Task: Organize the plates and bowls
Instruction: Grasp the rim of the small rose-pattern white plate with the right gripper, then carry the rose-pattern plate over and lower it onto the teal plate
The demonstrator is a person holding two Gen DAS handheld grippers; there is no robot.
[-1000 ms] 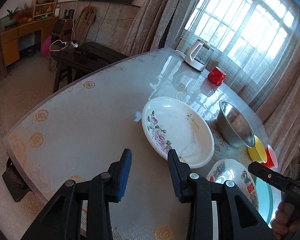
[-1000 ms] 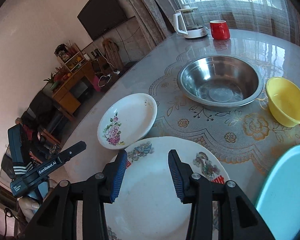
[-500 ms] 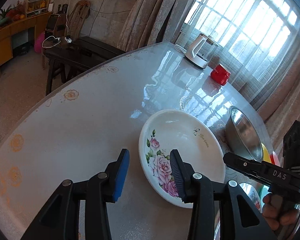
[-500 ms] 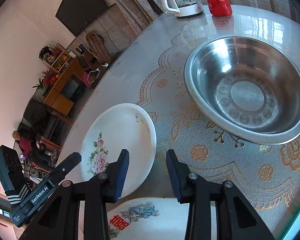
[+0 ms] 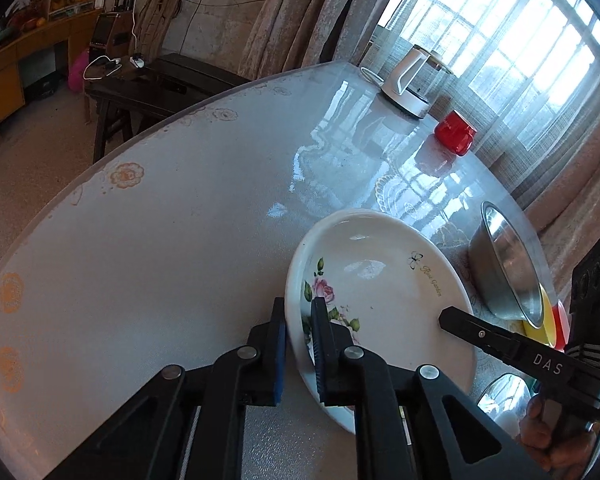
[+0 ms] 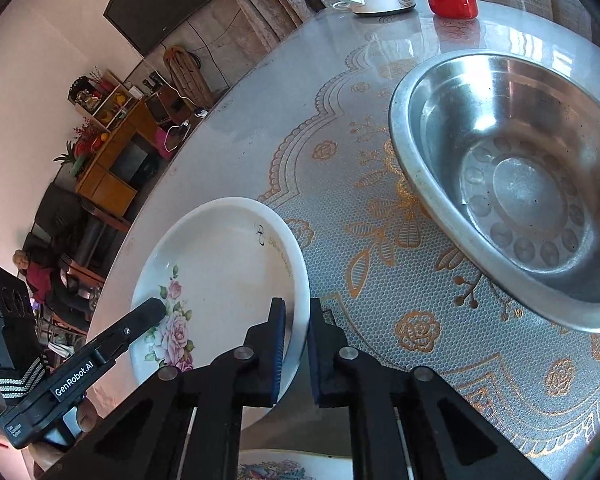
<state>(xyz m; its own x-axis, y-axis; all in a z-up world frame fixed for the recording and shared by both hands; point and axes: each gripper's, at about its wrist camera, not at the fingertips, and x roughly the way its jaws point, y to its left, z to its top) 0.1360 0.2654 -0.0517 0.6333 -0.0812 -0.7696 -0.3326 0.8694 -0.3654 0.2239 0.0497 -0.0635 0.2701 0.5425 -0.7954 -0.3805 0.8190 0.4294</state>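
Observation:
A white plate with pink roses (image 5: pixel 380 300) lies on the table, held at both sides. My left gripper (image 5: pixel 298 308) is shut on its left rim, one pad outside and one inside. In the right wrist view the same rose plate (image 6: pixel 220 272) has its right rim pinched by my right gripper (image 6: pixel 298 308), which is shut on it. A steel bowl (image 6: pixel 520 184) stands just right of the plate. A yellow bowl (image 5: pixel 540 324) and a red bowl (image 5: pixel 560 320) sit behind the steel bowl (image 5: pixel 504 264).
A second plate with a printed picture (image 6: pixel 284 468) lies below the right gripper. A red cup (image 5: pixel 456 136) and a white kettle (image 5: pixel 410 80) stand at the far end by the window. The table edge (image 5: pixel 100 160) curves along the left.
Both grippers moved forward and down to the rose plate from either side. Their jaws went from open to closed on its rim.

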